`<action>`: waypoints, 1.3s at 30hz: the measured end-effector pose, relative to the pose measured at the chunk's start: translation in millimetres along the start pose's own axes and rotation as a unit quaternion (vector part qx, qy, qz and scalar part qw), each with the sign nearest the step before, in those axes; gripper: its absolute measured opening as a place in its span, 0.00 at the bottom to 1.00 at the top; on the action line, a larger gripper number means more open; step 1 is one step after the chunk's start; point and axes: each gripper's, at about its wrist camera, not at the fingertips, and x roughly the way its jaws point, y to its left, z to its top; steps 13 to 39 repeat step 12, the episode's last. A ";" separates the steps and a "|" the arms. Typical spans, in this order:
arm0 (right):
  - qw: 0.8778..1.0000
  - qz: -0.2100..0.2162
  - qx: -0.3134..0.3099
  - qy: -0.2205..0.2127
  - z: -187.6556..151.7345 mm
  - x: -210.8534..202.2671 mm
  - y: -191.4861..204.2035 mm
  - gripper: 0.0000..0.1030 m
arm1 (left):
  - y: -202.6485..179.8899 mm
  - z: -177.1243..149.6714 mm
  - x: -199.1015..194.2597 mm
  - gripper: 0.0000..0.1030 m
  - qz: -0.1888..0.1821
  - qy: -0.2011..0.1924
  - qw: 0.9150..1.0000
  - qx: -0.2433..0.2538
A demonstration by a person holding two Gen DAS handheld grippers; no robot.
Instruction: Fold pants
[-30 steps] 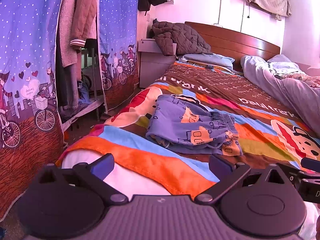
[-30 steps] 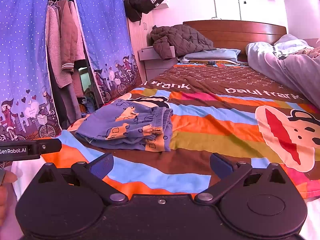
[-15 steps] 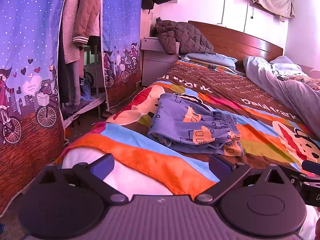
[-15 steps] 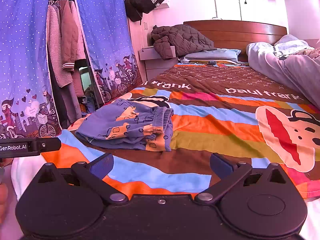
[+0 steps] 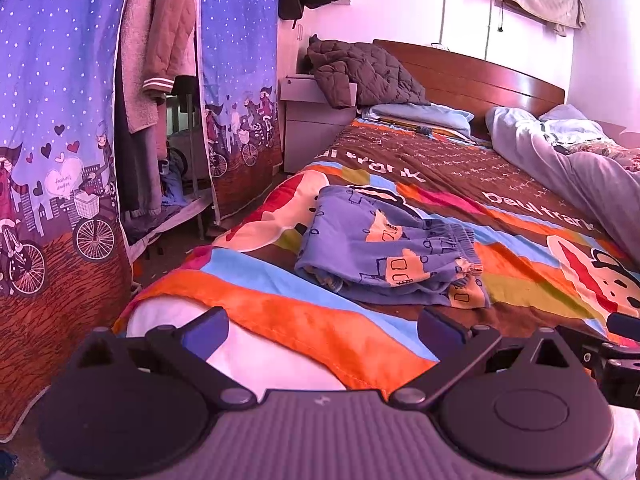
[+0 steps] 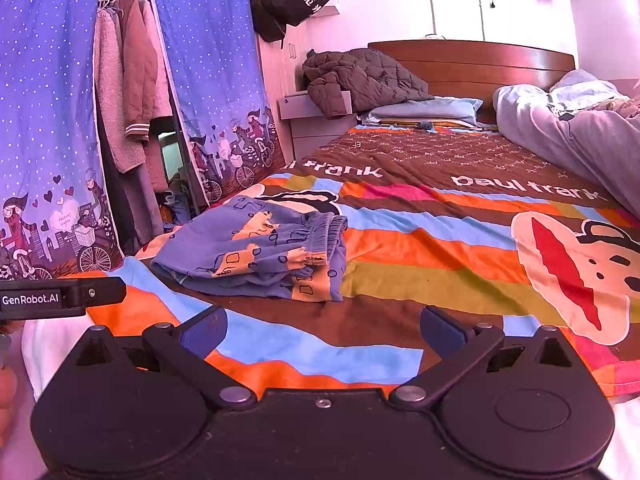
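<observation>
One pair of blue patterned pants (image 5: 390,252) lies folded near the left edge of the striped bedspread (image 6: 440,248). Both the left gripper (image 5: 322,326) and right gripper (image 6: 324,326) hover nearer, jaws spread wide, holding nothing.

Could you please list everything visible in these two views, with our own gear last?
pants: one, blue with orange print, folded on the blanket near the bed's foot
blanket: one, striped multicolour, covering the bed
headboard: one, brown wood, far end
jacket: one, dark quilted, on the nightstand
pillow: one, light blue, by the headboard
quilt: one, grey, bunched at far right
curtains: two panels, blue with cyclists, left
bag: one, black, hanging on the wall
left gripper: open, empty
right gripper: open, empty
</observation>
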 end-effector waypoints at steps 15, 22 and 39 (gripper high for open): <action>1.000 0.000 0.000 0.001 0.5 -0.1 0.6 0.99 | 0.6 1.7 -0.4 1.00 0.000 -0.002 1.000 0.001; 1.000 0.000 0.000 0.001 0.5 -0.1 0.6 0.99 | 0.6 1.7 -0.4 1.00 0.000 -0.002 1.000 0.001; 1.000 0.000 0.000 0.001 0.5 -0.1 0.6 0.99 | 0.6 1.7 -0.4 1.00 0.000 -0.002 1.000 0.001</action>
